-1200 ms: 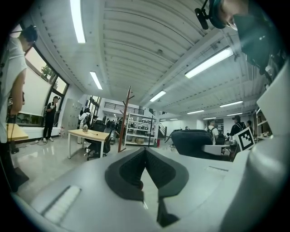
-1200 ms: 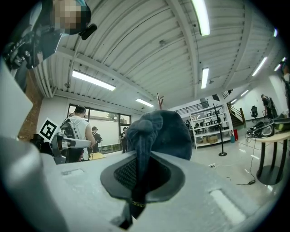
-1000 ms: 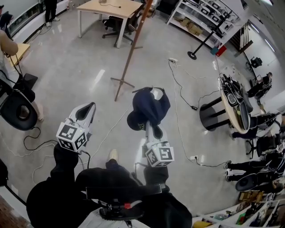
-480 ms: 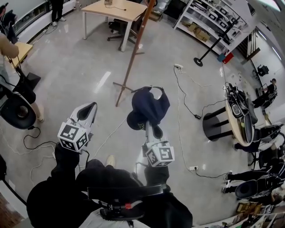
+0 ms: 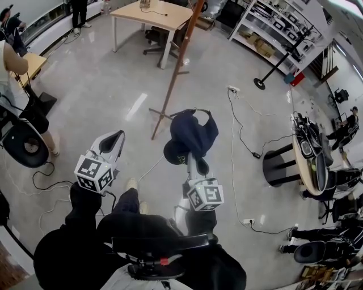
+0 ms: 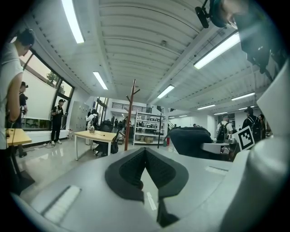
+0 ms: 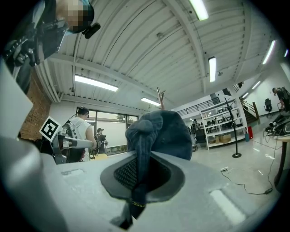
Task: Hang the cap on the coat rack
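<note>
Near the coat rack point(image 5: 178, 63), right claw point(image 5: 190, 155) level, pinching cap point(image 5: 195, 131); left claw point(image 5: 115, 136) level, seemingly pressed together

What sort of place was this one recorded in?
Probably an indoor lab or workshop hall. Metal shelving is stocked with boxes and gear, a wooden work table stands at the far end, and cables trail across a polished floor.
</note>
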